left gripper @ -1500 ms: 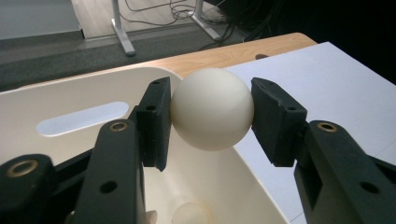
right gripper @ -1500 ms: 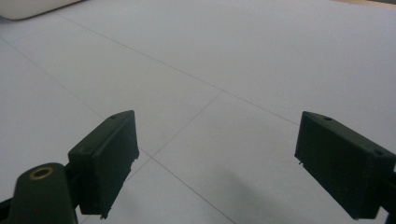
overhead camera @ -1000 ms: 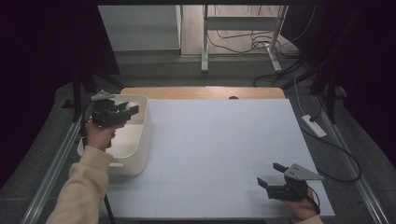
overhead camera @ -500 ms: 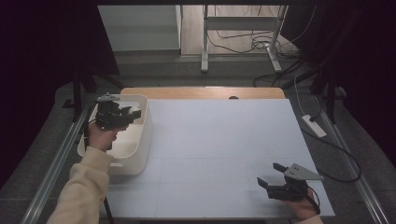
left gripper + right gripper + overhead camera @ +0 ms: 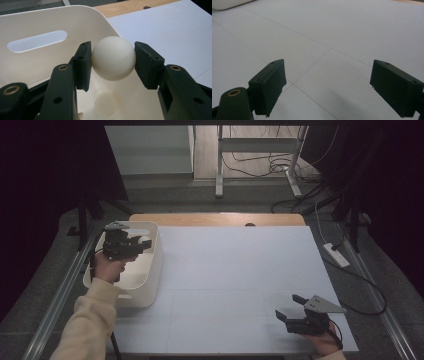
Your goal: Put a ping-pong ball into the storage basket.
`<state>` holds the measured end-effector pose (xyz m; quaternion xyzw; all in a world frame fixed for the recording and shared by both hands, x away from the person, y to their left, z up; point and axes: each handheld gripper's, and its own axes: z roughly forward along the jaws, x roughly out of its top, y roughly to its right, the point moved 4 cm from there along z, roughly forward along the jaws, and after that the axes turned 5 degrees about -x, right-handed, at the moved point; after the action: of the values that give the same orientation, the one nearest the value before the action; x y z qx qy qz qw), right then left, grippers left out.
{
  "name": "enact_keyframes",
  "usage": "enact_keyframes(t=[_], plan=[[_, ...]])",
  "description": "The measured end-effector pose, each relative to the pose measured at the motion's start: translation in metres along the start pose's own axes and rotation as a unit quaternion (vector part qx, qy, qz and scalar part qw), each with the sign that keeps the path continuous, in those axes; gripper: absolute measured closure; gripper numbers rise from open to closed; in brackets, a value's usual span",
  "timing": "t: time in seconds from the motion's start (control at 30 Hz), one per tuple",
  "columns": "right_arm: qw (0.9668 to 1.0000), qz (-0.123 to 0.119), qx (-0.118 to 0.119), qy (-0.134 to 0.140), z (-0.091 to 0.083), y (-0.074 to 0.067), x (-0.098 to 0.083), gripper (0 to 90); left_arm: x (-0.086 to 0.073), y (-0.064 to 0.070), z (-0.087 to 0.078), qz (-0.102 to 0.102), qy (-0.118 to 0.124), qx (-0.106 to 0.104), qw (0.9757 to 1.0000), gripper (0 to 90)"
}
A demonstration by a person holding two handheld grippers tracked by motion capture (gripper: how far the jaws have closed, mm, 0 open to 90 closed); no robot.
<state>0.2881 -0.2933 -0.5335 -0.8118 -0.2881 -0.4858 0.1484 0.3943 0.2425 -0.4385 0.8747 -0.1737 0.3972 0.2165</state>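
A cream-white ball (image 5: 113, 58) sits squeezed between the two black pads of my left gripper (image 5: 113, 60), which is shut on it. That gripper (image 5: 144, 243) hovers over the white bin (image 5: 151, 270) at the left edge of the table, jaws pointing right. Below the held ball, a second white ball (image 5: 106, 103) lies on the floor of the bin (image 5: 37, 25). My right gripper (image 5: 287, 306) rests low near the table's front right corner. Its jaws (image 5: 334, 85) stand wide apart with only the white table surface (image 5: 332, 32) between them.
The white sheet (image 5: 240, 270) covers most of the table, with a wooden strip (image 5: 215, 219) along its far edge. A power strip (image 5: 336, 255) and cables lie on the floor to the right. A metal rail (image 5: 62, 292) runs along the left side.
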Motion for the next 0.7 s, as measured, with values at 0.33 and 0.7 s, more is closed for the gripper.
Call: enact_keyframes(t=[0.33, 0.7], plan=[[1.0, 0.0, 0.0, 0.0, 0.0, 0.0, 0.0, 13.2, 0.002, -0.001, -0.002, -0.005, 0.013, 0.007, 0.9999, 38.1], [1.0, 0.0, 0.0, 0.0, 0.0, 0.0, 0.0, 13.2, 0.008, 0.01, -0.012, -0.006, 0.044, -0.023, 0.9987, 13.7]])
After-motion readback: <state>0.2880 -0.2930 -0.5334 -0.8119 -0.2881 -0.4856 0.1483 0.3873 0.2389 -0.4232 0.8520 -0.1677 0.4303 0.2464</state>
